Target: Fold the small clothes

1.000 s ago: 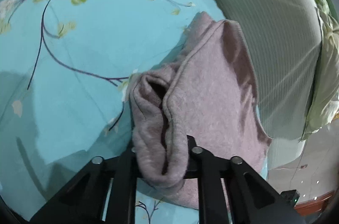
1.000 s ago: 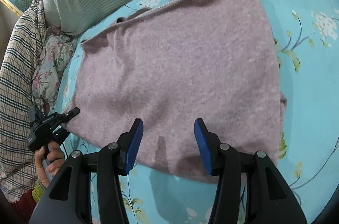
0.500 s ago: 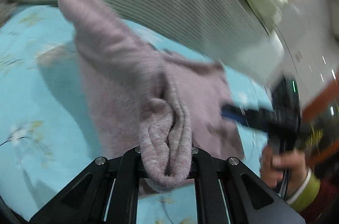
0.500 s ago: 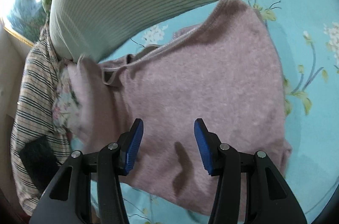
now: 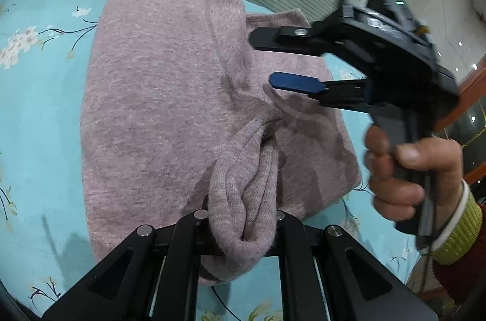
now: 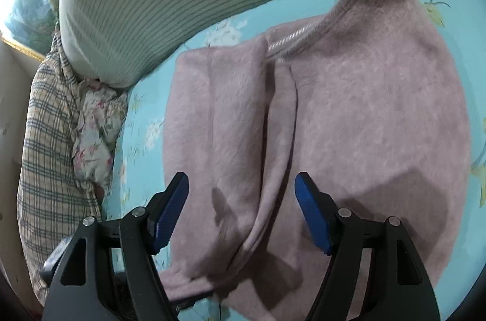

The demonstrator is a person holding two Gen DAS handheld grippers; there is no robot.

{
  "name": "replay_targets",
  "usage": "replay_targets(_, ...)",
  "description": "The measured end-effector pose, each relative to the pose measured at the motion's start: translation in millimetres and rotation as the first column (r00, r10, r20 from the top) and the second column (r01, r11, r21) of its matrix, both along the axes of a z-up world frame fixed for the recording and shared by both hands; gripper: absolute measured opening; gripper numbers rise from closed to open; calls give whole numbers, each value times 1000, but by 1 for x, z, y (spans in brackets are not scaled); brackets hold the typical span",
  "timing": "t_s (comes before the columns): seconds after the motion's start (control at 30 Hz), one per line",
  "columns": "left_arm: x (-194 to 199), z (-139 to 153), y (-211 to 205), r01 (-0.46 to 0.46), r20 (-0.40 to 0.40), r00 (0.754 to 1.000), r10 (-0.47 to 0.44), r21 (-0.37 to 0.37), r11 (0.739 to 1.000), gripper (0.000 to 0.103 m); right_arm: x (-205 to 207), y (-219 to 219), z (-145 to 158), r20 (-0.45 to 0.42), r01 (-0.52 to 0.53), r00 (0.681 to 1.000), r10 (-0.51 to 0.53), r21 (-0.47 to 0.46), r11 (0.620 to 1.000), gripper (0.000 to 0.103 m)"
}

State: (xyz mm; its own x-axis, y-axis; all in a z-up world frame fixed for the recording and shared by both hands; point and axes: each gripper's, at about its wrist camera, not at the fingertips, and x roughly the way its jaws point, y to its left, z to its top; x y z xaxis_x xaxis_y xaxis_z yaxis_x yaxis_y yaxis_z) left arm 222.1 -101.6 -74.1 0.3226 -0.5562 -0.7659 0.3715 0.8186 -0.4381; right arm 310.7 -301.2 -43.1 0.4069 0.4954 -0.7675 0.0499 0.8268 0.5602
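Swung across since a second ago, the left gripper [image 5: 243,225] has carried the bunched sleeve cuff [image 5: 243,199] over the mauve sweater [image 5: 158,96], its fingers pinching the cuff tight; the sleeve now drapes on the body, which lies on the turquoise floral sheet [image 5: 39,108]. Beside it the right gripper [image 5: 279,59], held in the person's hand [image 5: 407,178], hovers with fingers spread.

From the right wrist, the spread blue pads [image 6: 170,211] straddle the folded-in sleeve [image 6: 218,138], empty. One side fold looks nearly laid; releasing and smoothing likely come next.
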Motion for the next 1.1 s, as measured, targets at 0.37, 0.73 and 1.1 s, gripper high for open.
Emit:
replay_targets(0.37,-10,17,-3,5,31,999,-5,2,1000,8,37,18,16,53,-37,998,42,-88,995,14)
replay_targets(0.73,-10,42,-85,172,76,983,-165,-91,981,8,2,-77,57,147,79,988,-55,-163,983,13)
replay_targets(1.1,2,2,-137,228,-3,974,-228,-29,973,9,4,-106,20,92,123,990,-110,-145,982,13)
